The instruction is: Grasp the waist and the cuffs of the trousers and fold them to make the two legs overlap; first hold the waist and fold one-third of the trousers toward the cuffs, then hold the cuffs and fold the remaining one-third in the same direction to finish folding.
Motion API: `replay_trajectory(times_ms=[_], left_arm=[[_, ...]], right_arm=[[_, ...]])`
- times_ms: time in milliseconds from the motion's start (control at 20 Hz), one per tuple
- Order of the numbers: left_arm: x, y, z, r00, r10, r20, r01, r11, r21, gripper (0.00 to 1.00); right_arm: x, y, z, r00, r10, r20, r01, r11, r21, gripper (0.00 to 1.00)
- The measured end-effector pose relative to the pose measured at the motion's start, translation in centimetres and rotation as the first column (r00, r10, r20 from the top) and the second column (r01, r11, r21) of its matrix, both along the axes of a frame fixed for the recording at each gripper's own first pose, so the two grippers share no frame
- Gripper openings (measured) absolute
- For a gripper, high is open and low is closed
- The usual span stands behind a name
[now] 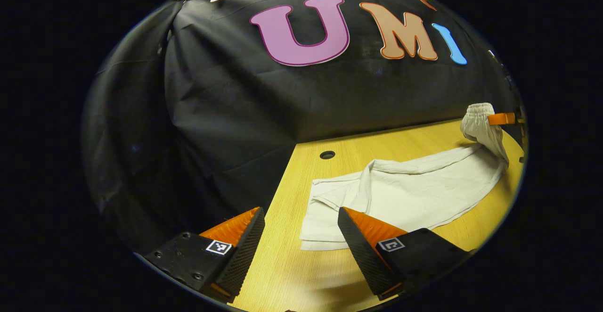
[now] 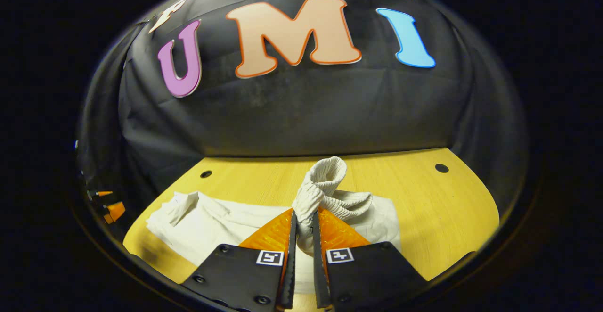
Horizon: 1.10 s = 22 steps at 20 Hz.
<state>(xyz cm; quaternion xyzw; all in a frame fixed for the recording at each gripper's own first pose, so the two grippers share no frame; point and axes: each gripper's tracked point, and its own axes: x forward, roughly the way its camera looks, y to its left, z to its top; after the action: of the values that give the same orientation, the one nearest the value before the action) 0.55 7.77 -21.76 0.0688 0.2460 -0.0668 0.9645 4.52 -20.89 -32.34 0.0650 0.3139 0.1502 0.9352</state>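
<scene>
Now, stage: early, first fold under way.
Right gripper (image 2: 304, 229): clamped on bunched waist (image 2: 325, 180), lifted off table (image 2: 452, 208).
Left gripper (image 1: 299, 241): jaws apart, empty, near cuffs (image 1: 325, 227).
Trousers (image 1: 414, 189): spread across table.
Left: both thirds-folds.

Table (image 1: 424, 135): light yellow wood-grain top, flat, its far edge meeting the booth wall. Round dark hole (image 1: 327, 154) near the far edge in the left gripper view; two such holes (image 2: 206, 174) (image 2: 441, 168) near the far corners in the right gripper view. Booth wall (image 2: 301, 114): black cloth, creased, hanging behind the table.
</scene>
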Motion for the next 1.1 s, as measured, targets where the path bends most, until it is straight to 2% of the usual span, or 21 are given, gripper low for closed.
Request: replay_trajectory(times_ms=[250,350,400,450,500,600,650,750,1100], left_arm=[[0.9,0.5,-2.7,0.999,-0.012,-0.052,0.011,1.0,-0.027,0.96],[1.0,0.7,-4.2,0.996,-0.017,-0.082,0.013,0.999,-0.044,0.96],[1.0,0.6,-5.0,0.995,-0.019,-0.096,0.014,0.998,-0.055,0.96],[1.0,0.6,-5.5,0.994,-0.019,-0.108,0.012,0.998,-0.067,0.97],[1.2,0.6,-6.2,0.993,-0.021,-0.118,0.011,0.997,-0.079,0.97],[1.2,0.3,-7.4,0.99,-0.023,-0.137,0.009,0.994,-0.106,0.97],[1.2,0.2,-7.9,0.989,-0.023,-0.144,0.006,0.993,-0.118,0.97],[1.4,0.2,-8.8,0.987,-0.023,-0.161,0.001,0.991,-0.134,0.97],[2.0,-1.4,-12.1,0.97,-0.048,-0.237,0.009,0.986,-0.164,0.97]], right_arm=[[0.1,-0.2,0.2,0.994,0.093,-0.057,-0.099,0.99,-0.1,0.19],[-0.1,-0.3,0.5,0.989,0.12,-0.086,-0.13,0.983,-0.131,0.22],[-0.1,-0.5,0.8,0.986,0.132,-0.098,-0.145,0.979,-0.141,0.29],[-0.2,-0.7,0.2,0.983,0.146,-0.11,-0.161,0.976,-0.146,0.25],[-0.2,-0.9,-0.2,0.98,0.159,-0.124,-0.176,0.973,-0.147,0.41],[0.0,-1.5,-0.5,0.976,0.172,-0.136,-0.192,0.969,-0.156,0.48],[0.1,-2.0,-0.8,0.977,0.168,-0.132,-0.189,0.967,-0.169,0.58],[-0.3,-2.1,-0.6,0.978,0.161,-0.129,-0.183,0.966,-0.185,0.96],[-0.9,-2.9,0.0,0.977,0.162,-0.14,-0.191,0.956,-0.221,0.98]])
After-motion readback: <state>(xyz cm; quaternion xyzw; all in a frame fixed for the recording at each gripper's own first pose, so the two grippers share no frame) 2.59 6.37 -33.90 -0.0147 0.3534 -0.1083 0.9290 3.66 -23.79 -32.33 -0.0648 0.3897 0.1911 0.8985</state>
